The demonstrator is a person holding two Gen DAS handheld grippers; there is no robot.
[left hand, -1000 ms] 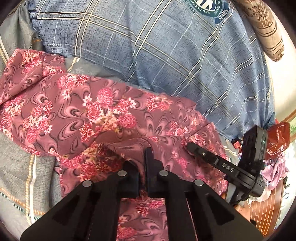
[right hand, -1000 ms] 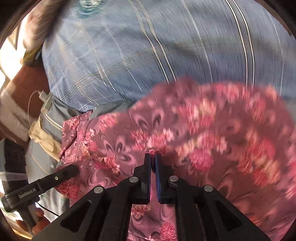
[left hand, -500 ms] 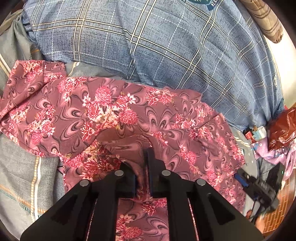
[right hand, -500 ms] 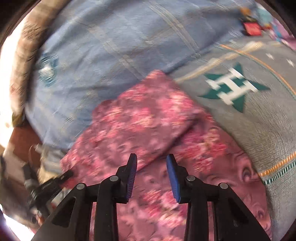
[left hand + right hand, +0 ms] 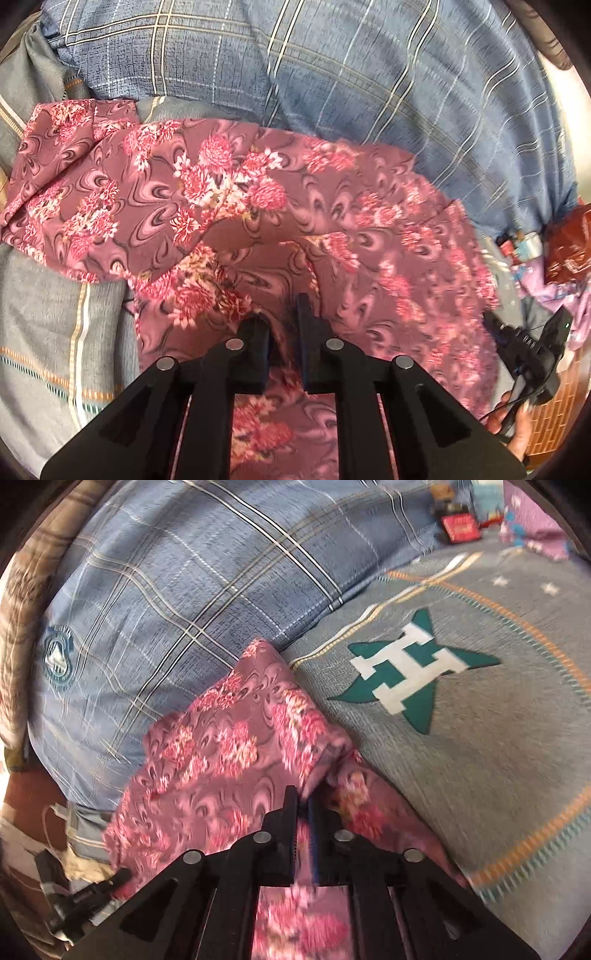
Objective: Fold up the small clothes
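A: Where was the mauve floral-print cotton garment (image 5: 236, 192)?

B: Spread on the grey bedspread with orange and teal stripes (image 5: 44, 317), its far edge lying against the big blue plaid pillow (image 5: 369, 81). From the right wrist view the garment (image 5: 221, 746) ran up to a point where the pillow (image 5: 177, 590) met the bedspread's green star with a white H (image 5: 410, 668).

A: And the left claw (image 5: 282, 332)?

B: Nearly together, clamped on a raised fold of the garment's near edge.

A: The right claw (image 5: 303, 812)?

B: Pinched together on the garment too, cloth showing between its blue-lined fingers (image 5: 314, 830). In the left wrist view that claw (image 5: 495, 326) sat low at the garment's right edge, a hand (image 5: 517, 432) beneath it.

A: Anything else?

B: A red packet (image 5: 460, 528) and lilac cloth (image 5: 532, 528) lay beyond.
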